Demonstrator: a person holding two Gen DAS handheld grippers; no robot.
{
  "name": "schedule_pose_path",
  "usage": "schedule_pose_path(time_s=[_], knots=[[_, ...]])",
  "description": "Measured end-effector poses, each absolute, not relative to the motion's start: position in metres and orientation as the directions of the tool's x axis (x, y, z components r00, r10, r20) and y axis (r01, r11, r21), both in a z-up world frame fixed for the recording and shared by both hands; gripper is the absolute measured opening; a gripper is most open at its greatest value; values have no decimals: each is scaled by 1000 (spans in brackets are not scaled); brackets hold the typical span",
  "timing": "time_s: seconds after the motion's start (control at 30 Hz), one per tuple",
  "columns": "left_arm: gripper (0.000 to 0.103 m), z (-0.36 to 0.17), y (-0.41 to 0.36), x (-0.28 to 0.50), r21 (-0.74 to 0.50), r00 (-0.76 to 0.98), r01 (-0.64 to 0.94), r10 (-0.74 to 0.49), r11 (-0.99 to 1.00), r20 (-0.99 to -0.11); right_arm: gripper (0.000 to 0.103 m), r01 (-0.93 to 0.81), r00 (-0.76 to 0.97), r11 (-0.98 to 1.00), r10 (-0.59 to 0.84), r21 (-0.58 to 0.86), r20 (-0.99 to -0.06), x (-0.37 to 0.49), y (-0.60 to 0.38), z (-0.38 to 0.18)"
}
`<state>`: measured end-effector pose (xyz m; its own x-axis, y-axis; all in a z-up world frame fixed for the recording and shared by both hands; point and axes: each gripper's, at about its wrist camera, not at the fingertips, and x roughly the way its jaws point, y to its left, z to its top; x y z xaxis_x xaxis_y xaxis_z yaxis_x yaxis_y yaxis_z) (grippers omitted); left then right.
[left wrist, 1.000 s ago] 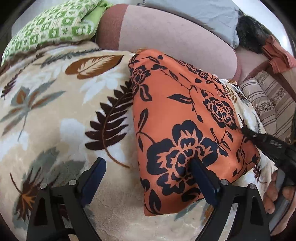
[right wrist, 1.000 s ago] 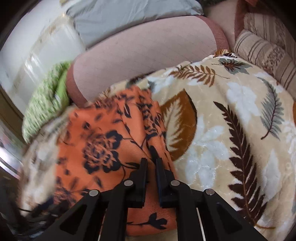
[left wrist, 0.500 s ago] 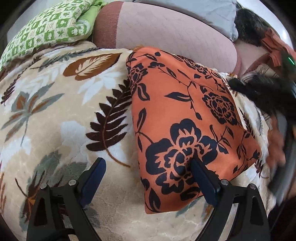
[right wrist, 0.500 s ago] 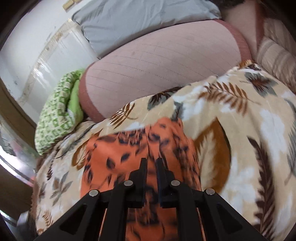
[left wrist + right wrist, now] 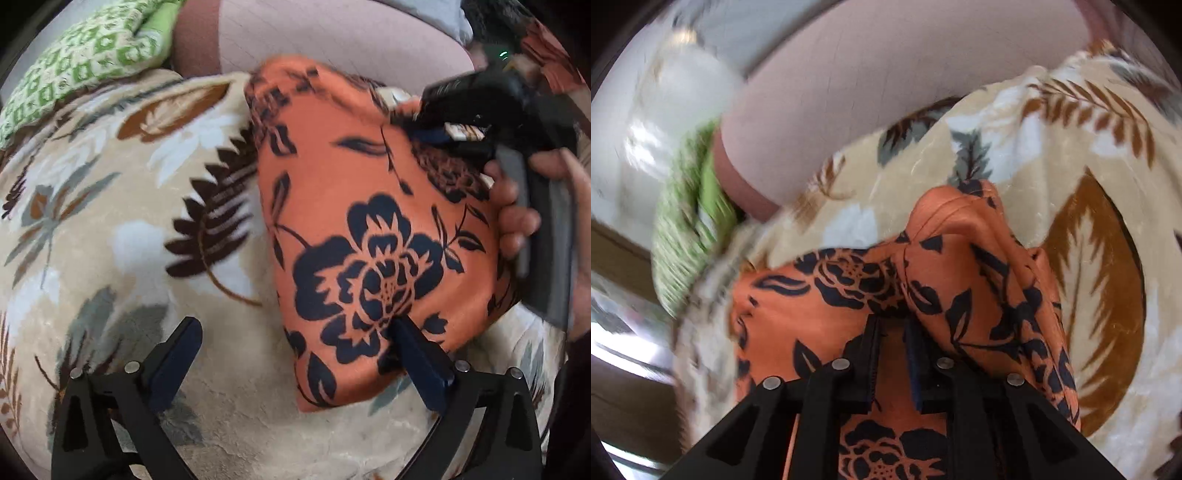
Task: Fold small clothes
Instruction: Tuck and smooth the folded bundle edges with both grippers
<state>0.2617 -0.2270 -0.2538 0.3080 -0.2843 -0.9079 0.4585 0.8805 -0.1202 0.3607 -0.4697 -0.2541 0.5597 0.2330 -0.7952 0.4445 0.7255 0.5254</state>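
An orange garment with a black flower print (image 5: 354,206) lies on a beige leaf-patterned blanket (image 5: 110,221). My left gripper (image 5: 295,343) is open; its right finger rests on the garment's near corner, its left finger over the blanket. My right gripper (image 5: 892,328) is shut on the garment's far edge (image 5: 960,266) and holds that fabric lifted and bunched. In the left wrist view the right gripper (image 5: 436,133) shows at the garment's far right edge, held by a hand.
A pink bolster (image 5: 332,37) lies behind the blanket, with a green patterned cushion (image 5: 85,55) at the far left. A grey pillow (image 5: 746,33) lies above the bolster. The blanket spreads wide to the left of the garment.
My right gripper has travelled from the garment's near side up to its far edge and now lifts that edge. The left gripper has stayed put, open.
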Motion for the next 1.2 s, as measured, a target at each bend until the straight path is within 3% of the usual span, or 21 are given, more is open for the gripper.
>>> schedule_pose_path(time_s=[0.17,0.27,0.3,0.4,0.43,0.5,0.63,0.83,0.87,1.0,1.07,1.2], knots=[[102,-236,-221,261,-118,340,459,-297,880,-892,17,402,599,788,159,467,-785,316,-466,-217],[102,-223,-217,260,-121,384,455,-317,882,-867,20,368,646,752,216,546,-732,272,-467,-207],[102,-222,-216,261,-147,373,456,-339,878,-864,28,372,645,742,226,558,-730,263,-468,-206],[102,-226,-216,264,-207,341,443,-378,872,-861,78,394,657,711,224,582,-720,226,-459,-212],[102,-233,-219,263,-196,328,446,-363,873,-872,79,398,672,705,212,587,-710,216,-455,-217],[102,-254,-229,263,-159,272,461,-309,873,-911,79,427,630,745,161,512,-760,214,-447,-225],[103,-256,-234,262,-140,289,457,-295,878,-911,78,425,584,816,84,392,-807,221,-430,-217],[103,-230,-230,264,-142,356,453,-324,880,-877,69,363,710,791,107,492,-696,201,-430,-179],[103,-224,-229,264,-133,382,459,-330,878,-863,66,336,726,798,118,500,-677,202,-428,-174],[103,-216,-230,265,-131,415,469,-349,873,-840,34,315,660,778,233,544,-715,221,-418,-199],[103,-234,-234,272,-122,354,467,-311,876,-882,29,381,557,765,258,519,-789,233,-418,-233],[103,-247,-222,282,-252,251,418,-378,873,-891,28,373,595,735,279,566,-754,228,-429,-221]])
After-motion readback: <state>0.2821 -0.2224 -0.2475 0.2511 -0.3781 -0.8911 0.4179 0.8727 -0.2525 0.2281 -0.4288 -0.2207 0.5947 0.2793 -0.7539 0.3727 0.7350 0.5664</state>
